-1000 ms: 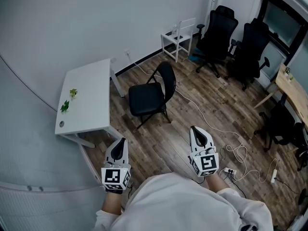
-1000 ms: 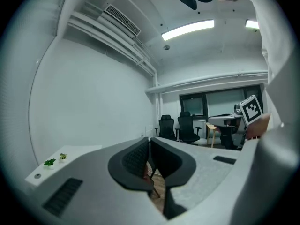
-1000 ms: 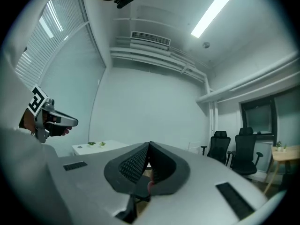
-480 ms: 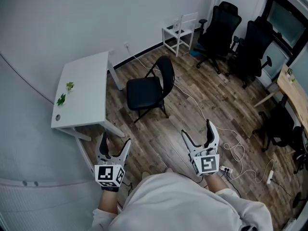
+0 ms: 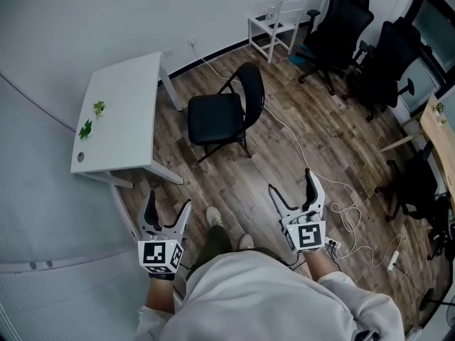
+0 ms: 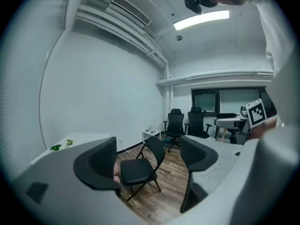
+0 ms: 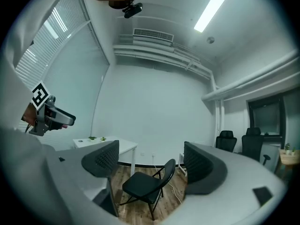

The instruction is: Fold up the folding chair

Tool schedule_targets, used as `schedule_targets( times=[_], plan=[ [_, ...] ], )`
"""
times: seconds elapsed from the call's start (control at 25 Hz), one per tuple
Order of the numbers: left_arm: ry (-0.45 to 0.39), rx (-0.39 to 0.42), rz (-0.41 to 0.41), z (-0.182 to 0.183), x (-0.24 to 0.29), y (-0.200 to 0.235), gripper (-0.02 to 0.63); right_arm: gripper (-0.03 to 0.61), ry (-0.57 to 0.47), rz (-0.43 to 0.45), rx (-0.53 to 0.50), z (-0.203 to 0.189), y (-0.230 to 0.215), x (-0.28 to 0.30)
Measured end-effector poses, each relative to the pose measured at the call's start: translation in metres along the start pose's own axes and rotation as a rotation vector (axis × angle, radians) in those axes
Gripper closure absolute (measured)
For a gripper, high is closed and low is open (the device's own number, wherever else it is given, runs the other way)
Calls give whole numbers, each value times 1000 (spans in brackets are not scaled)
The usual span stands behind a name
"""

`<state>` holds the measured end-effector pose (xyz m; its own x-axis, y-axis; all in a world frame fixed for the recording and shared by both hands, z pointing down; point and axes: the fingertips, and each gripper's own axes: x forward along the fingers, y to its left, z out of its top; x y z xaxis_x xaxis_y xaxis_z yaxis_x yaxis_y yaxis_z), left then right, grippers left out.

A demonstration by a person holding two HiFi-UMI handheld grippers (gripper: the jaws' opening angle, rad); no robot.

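Head view: my left gripper (image 5: 168, 202) and right gripper (image 5: 291, 183) are both spread wide, jaws just opened, nothing btwn them. Folding chair (image 5: 215, 118) stands unfolded ahead of both, well apart. White table (image 5: 119, 123) is fwd-left of the left gripper; office chairs (image 5: 343, 25) are far beyond.
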<state>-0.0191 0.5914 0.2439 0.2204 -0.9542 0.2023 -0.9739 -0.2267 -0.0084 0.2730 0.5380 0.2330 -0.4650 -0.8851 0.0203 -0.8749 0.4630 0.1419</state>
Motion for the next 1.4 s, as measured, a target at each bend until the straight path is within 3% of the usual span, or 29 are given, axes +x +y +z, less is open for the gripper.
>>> schedule_targets(
  times=[0.2, 0.48, 0.68, 0.88, 1.04, 1.4],
  plan=[
    [18, -30, -12, -9, 52, 42, 187, 160, 8, 0, -4, -3, 4, 63],
    [14, -18, -92, 4, 128, 95, 187, 161, 8, -44, -37, 12, 3, 151],
    [44, -11, -169, 1, 171, 114, 187, 161, 19, -79, -33, 14, 5, 191],
    [88, -29, -194, -11, 208, 114, 187, 161, 41, -93, -38, 6, -13, 218],
    [127, -33, -179, -15, 241, 119, 187, 161, 75, -83, -31, -13, -38, 249],
    [224, -94, -65, -27, 347, 133, 189, 163, 88, -24, 9, -45, -127, 358]
  ],
)
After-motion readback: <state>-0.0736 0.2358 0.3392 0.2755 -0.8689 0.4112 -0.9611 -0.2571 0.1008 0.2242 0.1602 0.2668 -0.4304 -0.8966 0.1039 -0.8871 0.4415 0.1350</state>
